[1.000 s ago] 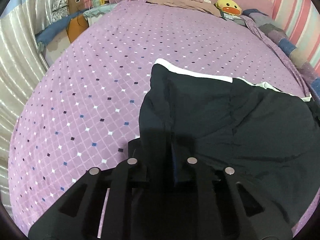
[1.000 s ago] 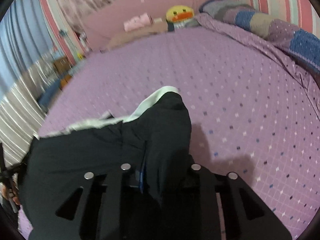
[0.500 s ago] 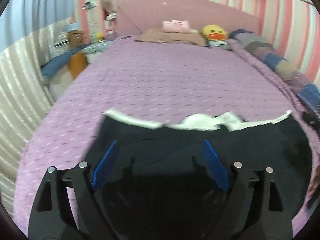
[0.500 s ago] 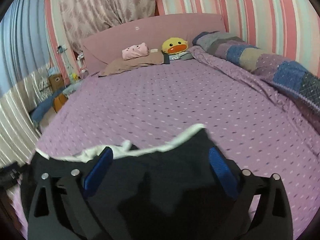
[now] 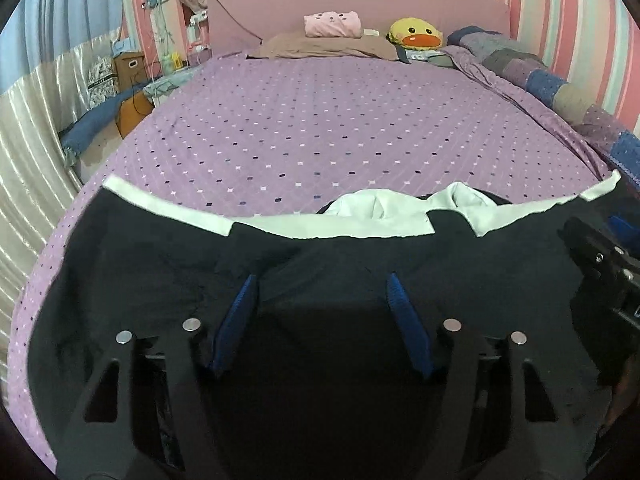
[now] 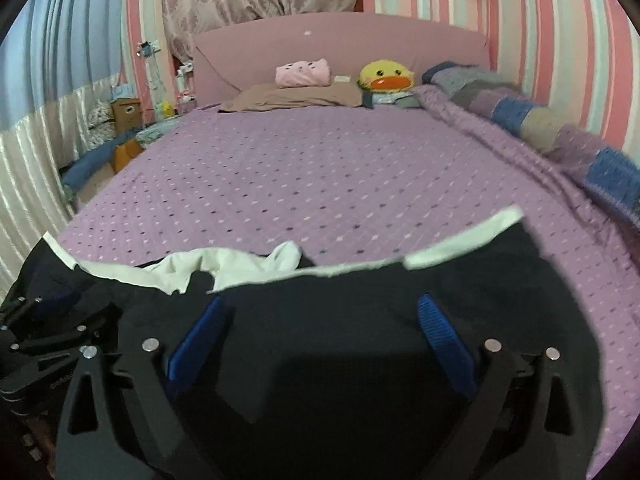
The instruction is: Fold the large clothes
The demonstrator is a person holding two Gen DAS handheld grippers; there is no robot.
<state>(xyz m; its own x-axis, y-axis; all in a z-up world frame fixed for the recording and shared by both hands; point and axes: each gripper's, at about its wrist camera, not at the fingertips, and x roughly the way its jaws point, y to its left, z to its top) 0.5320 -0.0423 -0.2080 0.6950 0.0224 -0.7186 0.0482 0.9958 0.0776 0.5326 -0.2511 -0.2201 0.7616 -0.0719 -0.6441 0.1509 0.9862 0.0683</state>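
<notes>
A large dark navy garment (image 5: pixel 160 264) with a white band (image 5: pixel 320 228) along its far edge lies spread across the near end of the purple bed (image 5: pixel 320 120). My left gripper (image 5: pixel 322 280) hovers over the cloth; its jaws are closing with nothing pinched between the blue pads. In the right wrist view the same garment (image 6: pixel 340 308) lies under my right gripper (image 6: pixel 322 300), which stands wide open and holds nothing. The right gripper (image 5: pixel 600 264) also shows at the right edge of the left wrist view. The left gripper (image 6: pixel 48 336) shows at the left edge of the right wrist view.
At the headboard lie a brown pillow (image 5: pixel 328 46), a pink folded item (image 5: pixel 332 24) and a yellow duck plush (image 5: pixel 416 34). A patchwork quilt (image 5: pixel 560 92) is bunched along the bed's right side. A cardboard box (image 5: pixel 128 64) and clutter stand left of the bed.
Both grippers were shut on folds of the dark garment; they have let go, opened and drawn back. The garment now lies flat with its white band spread across.
</notes>
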